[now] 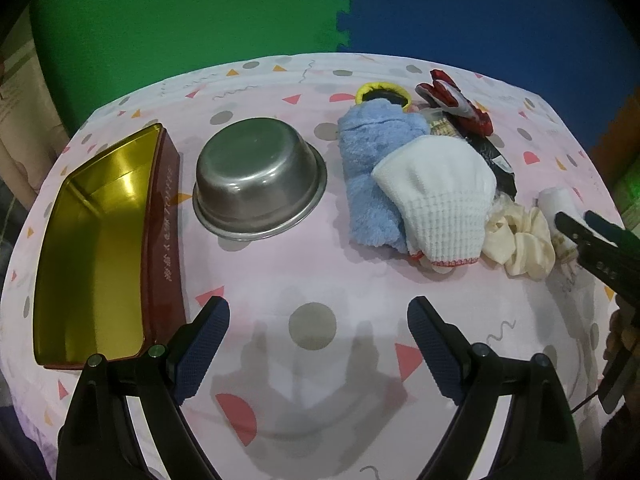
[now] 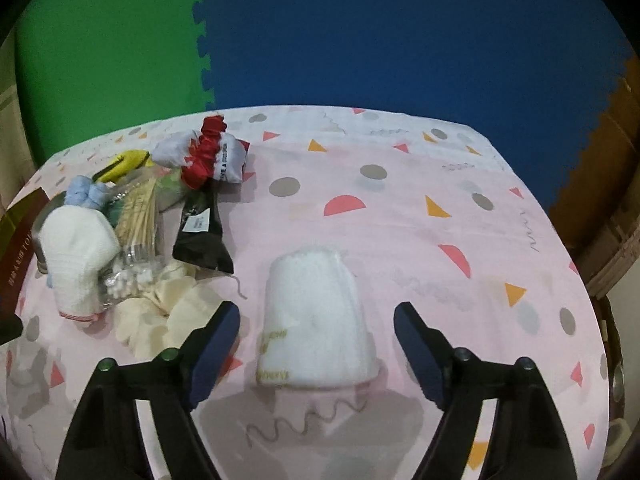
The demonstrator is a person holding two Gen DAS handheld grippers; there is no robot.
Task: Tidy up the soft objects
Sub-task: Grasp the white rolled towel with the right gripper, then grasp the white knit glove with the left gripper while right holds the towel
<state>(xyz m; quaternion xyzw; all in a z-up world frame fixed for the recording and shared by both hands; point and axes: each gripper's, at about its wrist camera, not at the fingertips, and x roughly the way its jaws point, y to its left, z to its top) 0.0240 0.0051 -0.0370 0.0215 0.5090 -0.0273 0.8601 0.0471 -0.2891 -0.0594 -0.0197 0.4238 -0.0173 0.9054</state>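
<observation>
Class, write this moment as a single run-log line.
right gripper: jaws open astride white folded cloth, not gripping | left gripper: open, empty | gold tin: empty

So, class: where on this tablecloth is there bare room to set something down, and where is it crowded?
Free: the cloth right of the white roll, out to the table's edge, and the strip between the steel bowl and left gripper. Crowded: the pile around the blue towel and cream scrunchie.
</observation>
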